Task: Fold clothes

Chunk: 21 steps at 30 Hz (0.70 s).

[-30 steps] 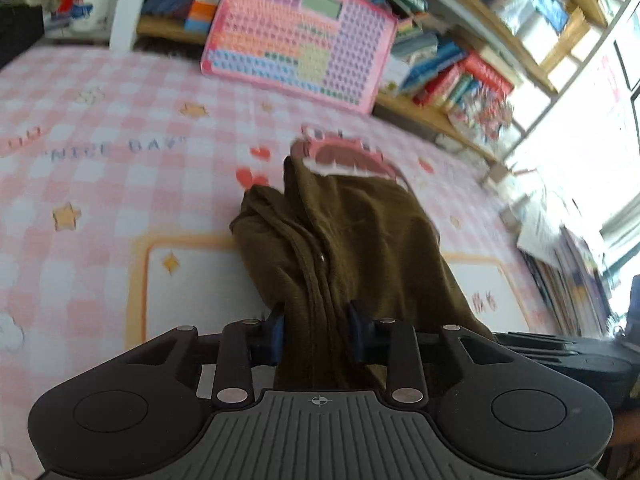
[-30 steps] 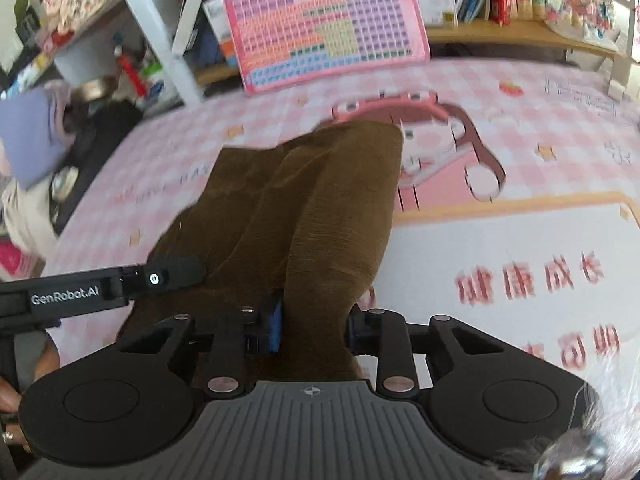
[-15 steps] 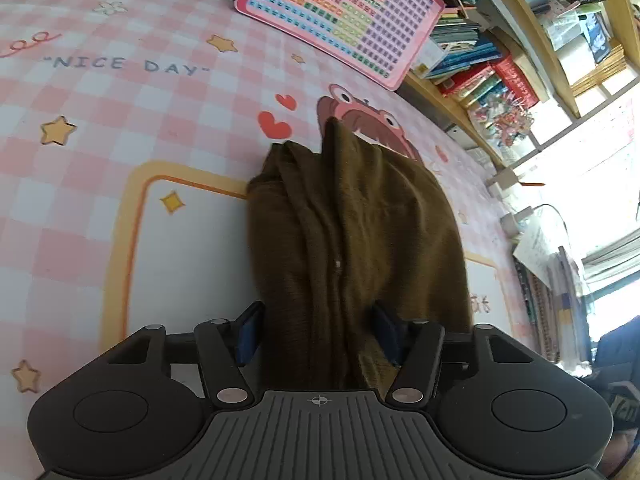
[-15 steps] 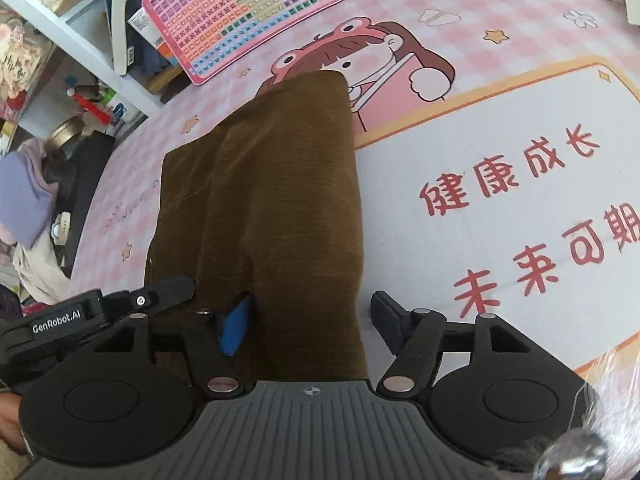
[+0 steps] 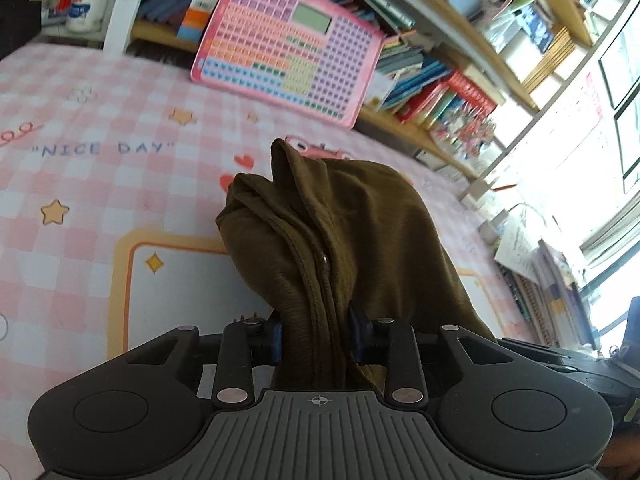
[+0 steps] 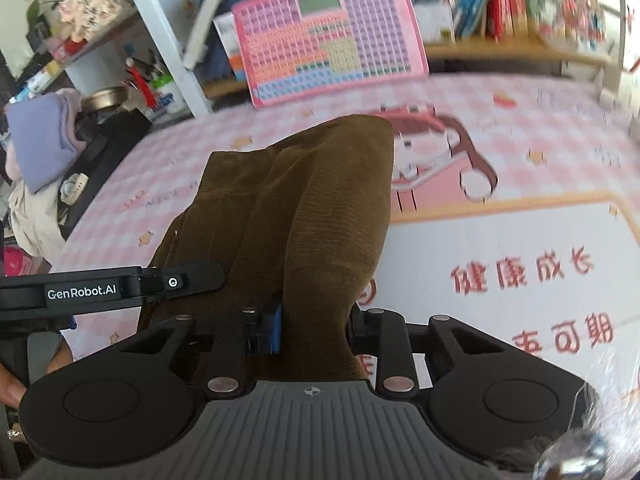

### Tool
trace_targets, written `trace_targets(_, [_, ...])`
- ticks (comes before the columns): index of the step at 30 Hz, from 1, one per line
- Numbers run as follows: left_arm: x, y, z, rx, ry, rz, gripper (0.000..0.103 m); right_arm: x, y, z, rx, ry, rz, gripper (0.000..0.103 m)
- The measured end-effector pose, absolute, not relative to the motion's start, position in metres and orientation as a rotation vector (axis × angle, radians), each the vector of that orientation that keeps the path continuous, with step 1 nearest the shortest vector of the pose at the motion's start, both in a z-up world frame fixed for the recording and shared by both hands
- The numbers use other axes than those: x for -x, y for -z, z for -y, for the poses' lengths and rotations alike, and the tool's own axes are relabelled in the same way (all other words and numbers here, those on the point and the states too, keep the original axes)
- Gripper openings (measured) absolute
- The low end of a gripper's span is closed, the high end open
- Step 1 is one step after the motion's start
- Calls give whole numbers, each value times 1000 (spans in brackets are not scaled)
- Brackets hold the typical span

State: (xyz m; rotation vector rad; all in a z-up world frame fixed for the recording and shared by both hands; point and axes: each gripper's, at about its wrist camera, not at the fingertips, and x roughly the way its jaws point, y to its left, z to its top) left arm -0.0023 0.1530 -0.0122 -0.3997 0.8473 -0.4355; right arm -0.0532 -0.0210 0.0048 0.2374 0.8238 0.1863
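Note:
A brown knit garment (image 5: 340,232) lies bunched on the pink checked cover (image 5: 100,184). My left gripper (image 5: 315,334) is shut on its near edge, where a seam and a small snap show. In the right wrist view the same garment (image 6: 304,208) stretches away in folds towards the far side. My right gripper (image 6: 314,330) is shut on its near end. The left gripper's black body (image 6: 120,286) shows at the left, next to the cloth.
A pink keyboard toy (image 5: 288,44) leans against the bookshelf (image 5: 460,92) at the back. Papers and books (image 5: 532,256) are stacked at the right. A lavender cloth pile (image 6: 40,136) and a dark box sit off the left edge.
Both grippers stood open around the garment half a second ago and have shut on it. Both cameras have tilted up and the cloth rises in folds.

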Motion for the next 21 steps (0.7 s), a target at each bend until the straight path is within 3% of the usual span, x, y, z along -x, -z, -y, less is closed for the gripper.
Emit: trace_targets(21, [13,10,-155,394,470,-836,29,71,-11,17,-240,-163,-801,25])
